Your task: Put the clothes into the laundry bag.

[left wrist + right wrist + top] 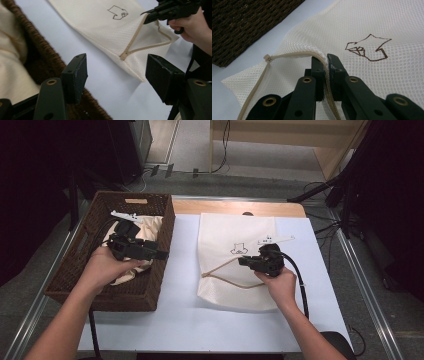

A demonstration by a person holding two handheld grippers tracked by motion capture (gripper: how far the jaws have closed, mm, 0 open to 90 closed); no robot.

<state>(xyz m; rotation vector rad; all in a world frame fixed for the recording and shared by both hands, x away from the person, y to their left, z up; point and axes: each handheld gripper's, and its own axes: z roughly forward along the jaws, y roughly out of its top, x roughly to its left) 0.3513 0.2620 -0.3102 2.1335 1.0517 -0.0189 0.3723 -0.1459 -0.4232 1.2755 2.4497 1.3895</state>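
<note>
Two tongs, right tongs [325, 66] clamped on mesh bag [227, 237] zipper edge, left tongs [116, 75] spread wide, empty, above basket [150, 292].

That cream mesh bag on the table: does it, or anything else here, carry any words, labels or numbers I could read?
No readable text anywhere.
mesh bag: a small brown outline drawing, a picture, not letters.
white tag on the right gripper: dark marks, too small to read.
white tag above the wicker basket: nothing legible.
</note>
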